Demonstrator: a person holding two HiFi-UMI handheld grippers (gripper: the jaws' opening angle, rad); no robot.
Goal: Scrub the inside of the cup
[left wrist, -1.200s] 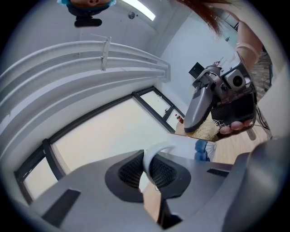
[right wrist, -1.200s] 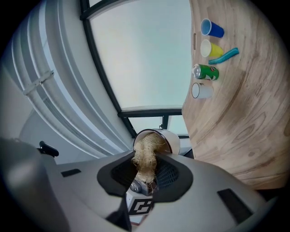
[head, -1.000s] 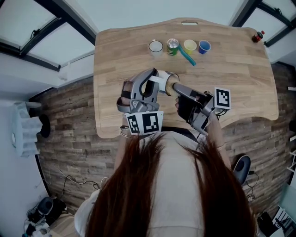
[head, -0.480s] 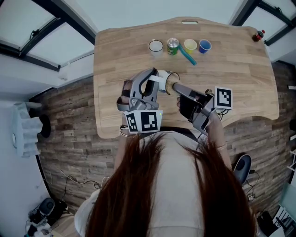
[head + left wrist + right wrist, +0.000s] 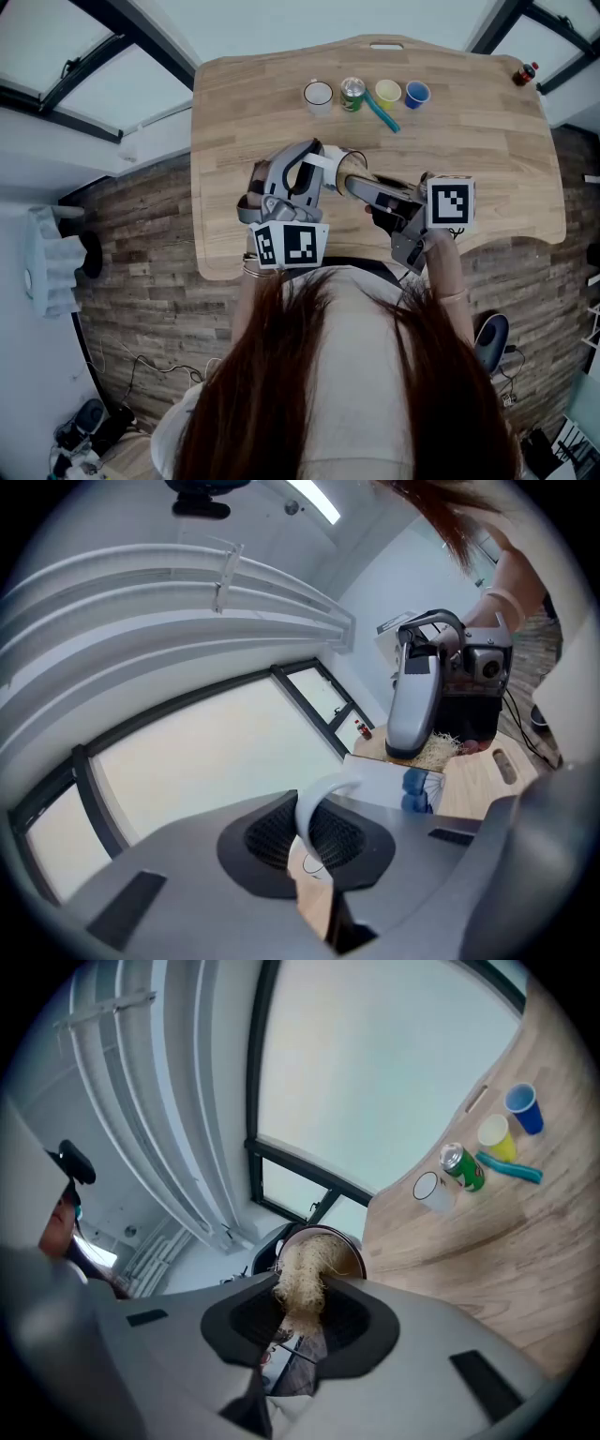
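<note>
Across the far edge of the wooden tabletop (image 5: 244,112) stands a row of small containers: a small white cup (image 5: 317,94), a green can (image 5: 352,93), a yellow cup (image 5: 387,91) and a blue cup (image 5: 417,93). They stand close together, and what is inside them is too small to make out. A teal stick (image 5: 380,114) lies slanted just in front of the can and the yellow cup. A red-capped bottle (image 5: 523,72) stands alone at the far right corner. The tabletop has a rounded outline and sits over a floor of wood-look planks (image 5: 141,244), with dark-framed windows (image 5: 75,75) along the room's side. A white ribbed object (image 5: 47,262) and loose cables (image 5: 150,370) lie on the floor to the left.

Over the near half of the tabletop, the left gripper (image 5: 322,169) holds the cup (image 5: 345,169) in the air. The cup is tipped on its side with its mouth turned toward the right gripper (image 5: 364,189). In the left gripper view the fingers are clamped on the cup's curved white handle (image 5: 317,808). In the right gripper view the fingers are clenched on a pale, straw-like scrubber (image 5: 302,1283). Its loose end is pushed into the cup's mouth, where the inner wall looks brown.
</note>
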